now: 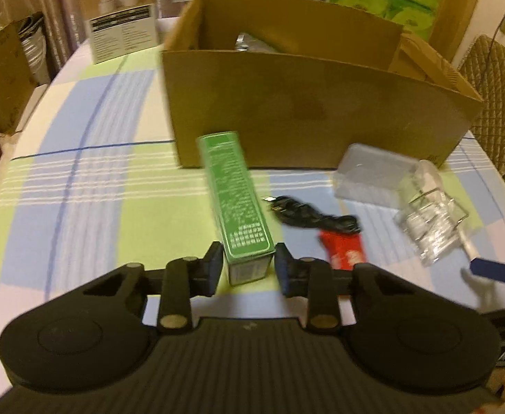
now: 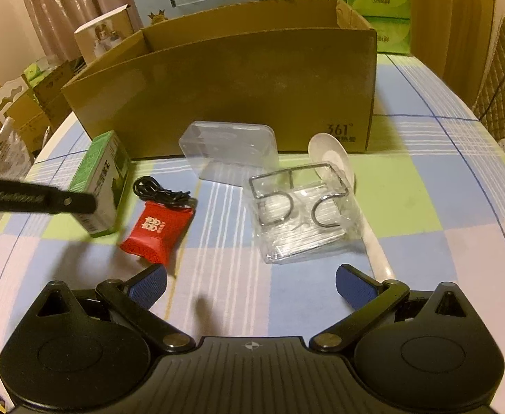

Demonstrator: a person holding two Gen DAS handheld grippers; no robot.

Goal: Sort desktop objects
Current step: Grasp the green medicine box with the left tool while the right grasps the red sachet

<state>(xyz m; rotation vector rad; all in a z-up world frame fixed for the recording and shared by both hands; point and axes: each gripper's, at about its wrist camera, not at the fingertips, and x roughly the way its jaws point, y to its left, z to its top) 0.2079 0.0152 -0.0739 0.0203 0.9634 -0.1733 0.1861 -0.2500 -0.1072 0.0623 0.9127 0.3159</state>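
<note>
Left wrist view: left gripper (image 1: pixel 249 269) clamping green carton (image 1: pixel 240 200) at lower centre | right gripper (image 2: pixel 251 284) spread, empty | next: lift into cardboard box (image 1: pixel 307 103).

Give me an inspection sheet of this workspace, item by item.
Surface: checked tablecloth in blue, green and white.
Job's things: green box, red packet, clear case, clear holder lying over a white spoon, all in front of the open cardboard box.
Clutter: nothing seen.
Grippers: left gripper jaws against the green box's near end; right gripper open, empty.
Cables: black cable coiled behind the red packet.
Surroundings: stacked green tissue packs, curtain, cartons.
</note>
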